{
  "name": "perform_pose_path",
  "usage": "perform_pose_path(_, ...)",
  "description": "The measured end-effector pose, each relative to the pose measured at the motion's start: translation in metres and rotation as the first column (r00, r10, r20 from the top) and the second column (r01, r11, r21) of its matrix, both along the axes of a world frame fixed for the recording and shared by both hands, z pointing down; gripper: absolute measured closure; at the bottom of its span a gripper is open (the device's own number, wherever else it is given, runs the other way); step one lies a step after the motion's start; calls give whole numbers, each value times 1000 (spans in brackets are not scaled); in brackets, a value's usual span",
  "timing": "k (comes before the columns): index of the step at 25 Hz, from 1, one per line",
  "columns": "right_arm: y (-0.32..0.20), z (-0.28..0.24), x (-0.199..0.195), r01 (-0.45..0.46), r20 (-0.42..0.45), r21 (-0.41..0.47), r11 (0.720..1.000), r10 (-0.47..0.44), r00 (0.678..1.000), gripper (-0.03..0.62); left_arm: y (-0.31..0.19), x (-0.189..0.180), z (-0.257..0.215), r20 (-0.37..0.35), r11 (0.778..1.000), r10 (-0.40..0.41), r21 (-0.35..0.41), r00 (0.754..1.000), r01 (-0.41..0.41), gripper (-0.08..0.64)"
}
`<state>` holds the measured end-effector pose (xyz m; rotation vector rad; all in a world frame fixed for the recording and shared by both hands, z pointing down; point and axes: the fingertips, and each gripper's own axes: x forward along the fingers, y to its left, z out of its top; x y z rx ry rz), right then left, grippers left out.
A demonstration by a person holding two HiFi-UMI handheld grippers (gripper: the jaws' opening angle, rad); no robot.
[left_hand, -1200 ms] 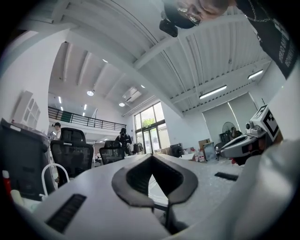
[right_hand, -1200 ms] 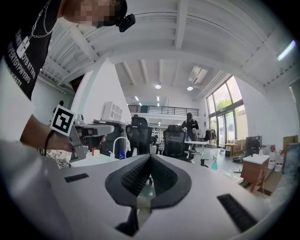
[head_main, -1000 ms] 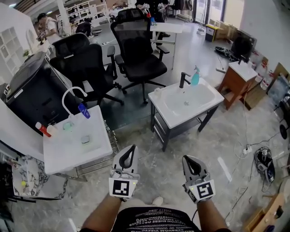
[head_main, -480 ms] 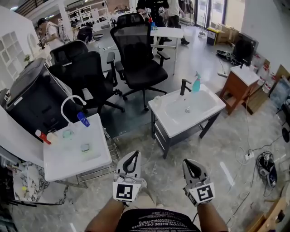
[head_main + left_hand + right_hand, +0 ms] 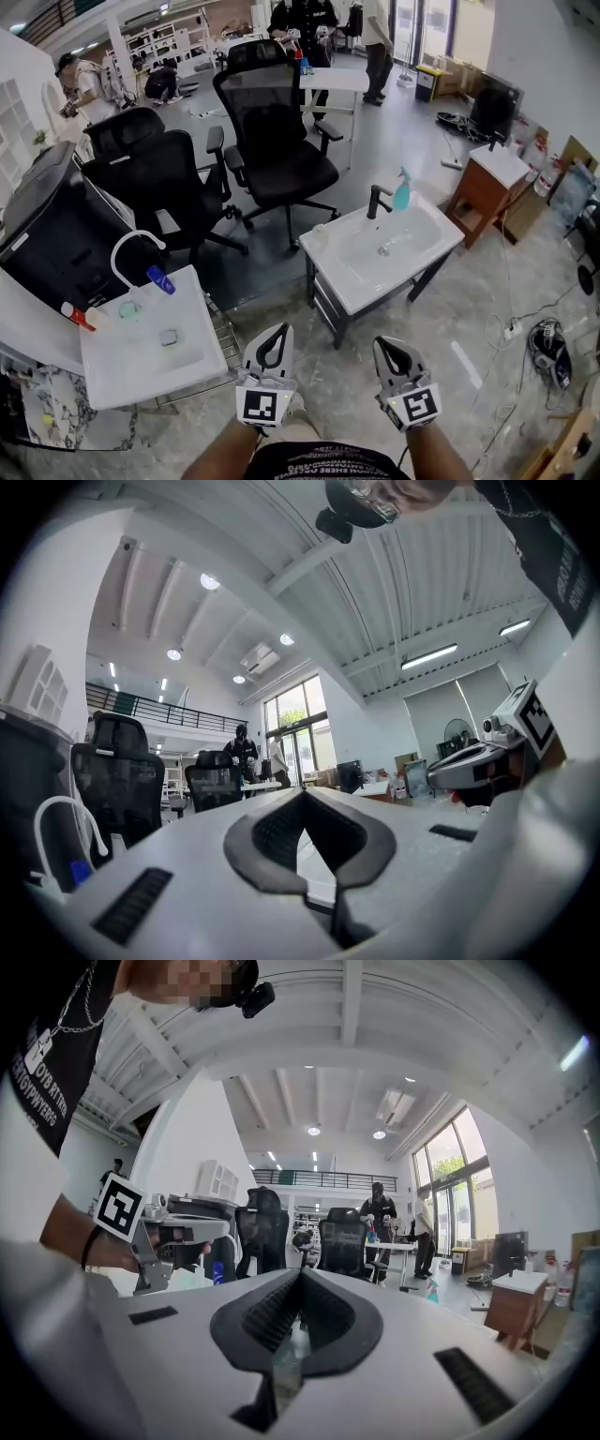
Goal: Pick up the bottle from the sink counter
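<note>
The teal spray bottle stands upright at the back of the white sink counter, right of its black faucet. Both grippers hover low in front of me, well short of that counter. My left gripper is shut, its tips meeting with nothing between them. My right gripper is also shut and empty. In the right gripper view the bottle is small and far off to the right.
A second white sink unit with a curved white faucet stands at the left. Black office chairs sit beyond both sinks. A wooden cabinet and floor cables lie to the right. People stand at the back.
The whole view has advanced across the floor: both shut grippers moved forward together, and the left sink unit has slid toward the picture's left.
</note>
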<state>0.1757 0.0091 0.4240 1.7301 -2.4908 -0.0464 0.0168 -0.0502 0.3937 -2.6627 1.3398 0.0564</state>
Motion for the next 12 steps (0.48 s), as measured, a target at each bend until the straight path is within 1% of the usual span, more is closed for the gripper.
perform_pose_path(5,-46,0,-10,-10,1,-20,1000,10,1000,597,-47,-4,-3,0,1000,29,5,1000,-29,560)
perform_pose_path(8,-70,1,-18,-25,-21,-62,998,24,999,597,-72,-9,-4,6,999,44,5,999,-44,560)
perform_pose_path(12,-105,-5,-35,-27,-15,-18,999,27,1000,597,-106,-20,-3,20,998,65,9,998,-65,560)
